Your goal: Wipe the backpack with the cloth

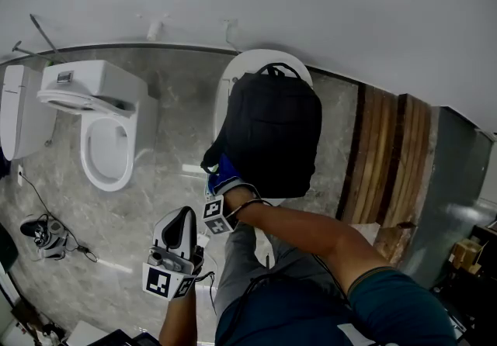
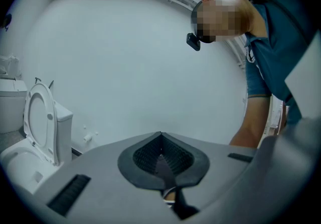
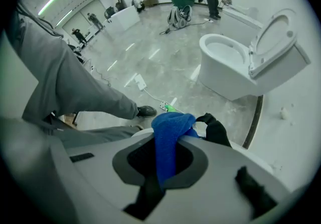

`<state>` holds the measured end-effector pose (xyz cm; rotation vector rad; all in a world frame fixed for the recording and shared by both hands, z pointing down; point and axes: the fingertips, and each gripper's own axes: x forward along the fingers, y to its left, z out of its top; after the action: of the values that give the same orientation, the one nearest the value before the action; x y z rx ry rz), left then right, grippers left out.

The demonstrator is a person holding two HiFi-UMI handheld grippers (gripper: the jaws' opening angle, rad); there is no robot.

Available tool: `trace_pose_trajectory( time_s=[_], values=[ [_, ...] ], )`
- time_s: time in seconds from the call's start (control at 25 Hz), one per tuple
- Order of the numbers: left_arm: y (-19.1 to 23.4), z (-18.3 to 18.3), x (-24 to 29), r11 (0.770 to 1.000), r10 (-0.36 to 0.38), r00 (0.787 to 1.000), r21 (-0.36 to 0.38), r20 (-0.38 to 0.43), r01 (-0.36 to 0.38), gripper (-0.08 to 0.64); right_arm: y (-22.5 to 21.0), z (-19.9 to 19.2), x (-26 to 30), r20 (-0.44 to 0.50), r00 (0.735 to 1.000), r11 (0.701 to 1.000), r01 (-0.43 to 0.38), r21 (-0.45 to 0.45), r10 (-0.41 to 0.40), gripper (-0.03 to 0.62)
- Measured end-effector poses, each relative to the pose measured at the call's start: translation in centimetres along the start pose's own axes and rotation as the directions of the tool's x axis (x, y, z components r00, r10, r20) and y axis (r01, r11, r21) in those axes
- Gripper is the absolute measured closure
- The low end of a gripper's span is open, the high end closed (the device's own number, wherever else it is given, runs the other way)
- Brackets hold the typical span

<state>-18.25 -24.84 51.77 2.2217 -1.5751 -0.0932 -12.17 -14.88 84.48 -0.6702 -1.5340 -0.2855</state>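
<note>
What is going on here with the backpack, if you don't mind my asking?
A person holds a gripper in each hand. The right gripper is shut on a blue cloth and holds it at the lower left edge of the black backpack, apparently against it. The backpack lies on a rounded white fixture. The left gripper is shut with nothing in it and hangs clear of the backpack, nearer the person's body. An open toilet stands off to the left.

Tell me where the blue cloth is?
Head view: the blue cloth is pinched in the right hand-held gripper at the lower left edge of the black fabric backpack.
</note>
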Motion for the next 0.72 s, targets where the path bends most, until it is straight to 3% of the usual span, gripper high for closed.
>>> trace_pose_trajectory(
  time_s=[0.08, 0.2, 0.32, 0.4, 0.48, 0.56, 0.64, 0.72],
  values=[
    [-0.2, 0.0, 0.0, 1.000, -0.004, 1.000, 0.006, -0.004, 0.004, 0.558, 0.7, -0.9, -0.7, 0.067, 0.997, 0.994, 0.030, 0.107, -0.037, 0.565],
    [-0.5, 0.0, 0.0, 1.000, -0.014, 1.000, 0.005, -0.003, 0.014, 0.558, 1.6, -4.2, -2.5, 0.159, 0.982, 0.954, 0.056, 0.295, -0.106, 0.565],
    [-0.8, -0.2, 0.3, 1.000, -0.025, 1.000, 0.006, -0.012, 0.025, 0.558, 2.9, -8.6, -3.7, 0.210, 0.965, 0.887, 0.042, 0.459, -0.154, 0.565],
    [-1.1, -0.3, 0.7, 0.999, -0.037, 0.999, 0.005, -0.017, 0.037, 0.558, 3.6, -11.8, -4.2, 0.237, 0.950, 0.824, 0.033, 0.566, -0.201, 0.565],
    [-1.3, -0.5, 1.1, 0.999, -0.045, 0.999, 0.009, -0.027, 0.045, 0.558, 3.9, -14.6, -4.8, 0.269, 0.929, 0.739, 0.008, 0.673, -0.254, 0.565],
    [-1.5, -0.7, 1.5, 0.999, -0.051, 0.998, 0.012, -0.034, 0.051, 0.558, 3.8, -17.1, -5.6, 0.307, 0.898, 0.631, -0.042, 0.775, -0.317, 0.565],
    [-1.8, -0.8, 2.0, 0.998, -0.060, 0.997, 0.013, -0.038, 0.061, 0.558, 3.2, -19.5, -6.4, 0.337, 0.847, 0.501, -0.098, 0.860, -0.412, 0.565],
    [-2.1, -0.9, 2.6, 0.998, -0.068, 0.997, 0.014, -0.042, 0.068, 0.558, 2.1, -21.7, -7.7, 0.352, 0.774, 0.381, -0.156, 0.911, -0.526, 0.565]
  ],
)
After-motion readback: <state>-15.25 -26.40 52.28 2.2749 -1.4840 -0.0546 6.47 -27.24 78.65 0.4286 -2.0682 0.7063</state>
